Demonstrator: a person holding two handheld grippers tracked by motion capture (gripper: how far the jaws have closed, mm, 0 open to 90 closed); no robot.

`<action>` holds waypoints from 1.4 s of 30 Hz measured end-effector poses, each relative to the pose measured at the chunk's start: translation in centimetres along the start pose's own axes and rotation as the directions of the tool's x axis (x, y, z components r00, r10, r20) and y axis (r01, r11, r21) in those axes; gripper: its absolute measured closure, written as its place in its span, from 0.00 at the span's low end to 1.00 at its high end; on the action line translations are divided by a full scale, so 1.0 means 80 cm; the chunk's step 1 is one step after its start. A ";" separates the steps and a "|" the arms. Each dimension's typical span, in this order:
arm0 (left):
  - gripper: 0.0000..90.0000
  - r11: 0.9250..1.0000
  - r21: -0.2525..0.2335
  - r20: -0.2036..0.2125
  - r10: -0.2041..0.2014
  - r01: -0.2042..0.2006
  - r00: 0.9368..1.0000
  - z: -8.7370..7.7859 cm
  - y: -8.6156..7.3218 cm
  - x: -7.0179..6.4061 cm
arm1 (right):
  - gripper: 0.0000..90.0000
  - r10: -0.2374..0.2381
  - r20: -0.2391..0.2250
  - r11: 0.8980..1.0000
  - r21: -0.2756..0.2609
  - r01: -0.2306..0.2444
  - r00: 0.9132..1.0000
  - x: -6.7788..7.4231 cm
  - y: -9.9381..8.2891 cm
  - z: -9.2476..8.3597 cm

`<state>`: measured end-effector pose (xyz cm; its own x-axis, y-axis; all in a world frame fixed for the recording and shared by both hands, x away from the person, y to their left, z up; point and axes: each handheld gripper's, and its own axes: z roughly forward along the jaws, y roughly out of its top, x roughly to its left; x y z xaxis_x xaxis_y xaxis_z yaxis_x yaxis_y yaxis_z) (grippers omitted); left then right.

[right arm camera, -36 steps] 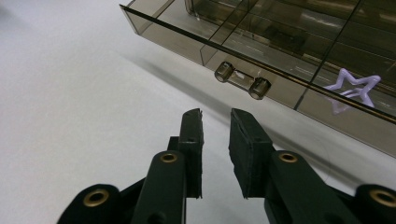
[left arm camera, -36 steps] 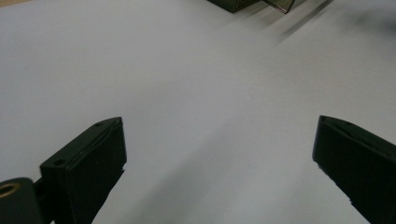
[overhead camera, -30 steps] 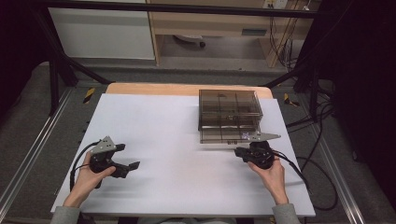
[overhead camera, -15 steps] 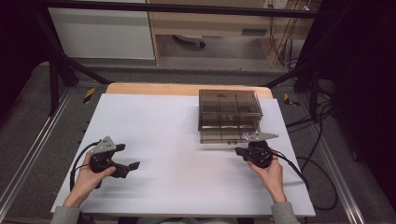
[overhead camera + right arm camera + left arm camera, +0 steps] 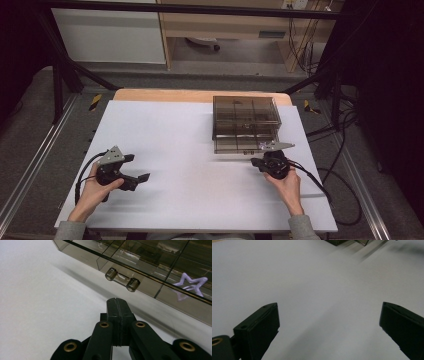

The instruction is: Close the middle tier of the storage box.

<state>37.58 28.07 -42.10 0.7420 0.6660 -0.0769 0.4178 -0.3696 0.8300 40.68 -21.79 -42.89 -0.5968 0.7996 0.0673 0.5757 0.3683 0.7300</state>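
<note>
A wide white bench [image 5: 200,150] stands before me, with a strip of bare wood showing along its far edge. Toward the far right of the bench sits a smoky, see-through plastic drawer box [image 5: 245,124], divided inside into compartments. Its front faces the person seated at the near edge.

The person's two forearms come in from the near side, each hand holding a black tool. The right hand [image 5: 285,182] holds the right claw [image 5: 256,161] just in front of the box, near its lower front, with the claw close to the drawer face but not touching it. A grey three-cornered plate tops this tool and a cable trails off to the right. In the right gripper view, the right claw [image 5: 117,301] is clenched, its two jaws pressed flat together with nothing between them, pointing at the drawer handle [image 5: 122,280], a short clear bar between two round studs, just ahead of the tip. A small lilac star [image 5: 190,283] shows through the box wall to the right of the handle.

The left hand [image 5: 92,187] rests well apart, at the near left of the bench, holding the left claw [image 5: 137,167]. In the left gripper view, the left claw [image 5: 329,327] is released, jaws spread wide over bare white surface, gripping nothing.
</note>
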 end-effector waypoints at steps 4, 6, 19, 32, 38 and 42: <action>0.03 1.000 0.002 0.000 0.000 0.000 1.000 0.000 0.000 0.000 | 1.00 -0.008 0.003 1.000 0.004 0.007 1.000 0.000 0.000 0.002; 0.03 1.000 0.003 0.000 -0.001 0.001 1.000 0.001 -0.001 0.000 | 1.00 -0.005 0.004 1.000 0.007 0.005 1.000 0.000 0.000 0.003; 0.03 1.000 0.006 0.001 0.001 -0.001 1.000 0.001 -0.001 0.000 | 1.00 -0.017 0.019 1.000 -0.011 0.017 1.000 -0.002 0.000 0.011; 0.03 1.000 0.006 0.000 0.002 -0.002 1.000 0.001 -0.001 0.000 | 1.00 -0.028 0.035 0.999 -0.023 0.029 0.999 -0.004 0.001 0.018; 0.03 1.000 0.006 -0.002 0.002 -0.002 1.000 0.001 -0.001 0.000 | 1.00 -0.020 0.030 0.999 -0.042 0.021 0.999 -0.004 0.002 0.016; 0.03 1.000 0.003 -0.001 0.001 -0.001 1.000 0.001 -0.001 0.000 | 1.00 -0.023 0.038 0.998 -0.054 0.025 0.999 -0.005 0.003 0.015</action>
<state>37.58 28.06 -42.16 0.7416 0.6665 -0.0756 0.4190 -0.3723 0.8282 41.76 -21.45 -43.54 -0.5885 0.8081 0.0244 0.5294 0.3625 0.7670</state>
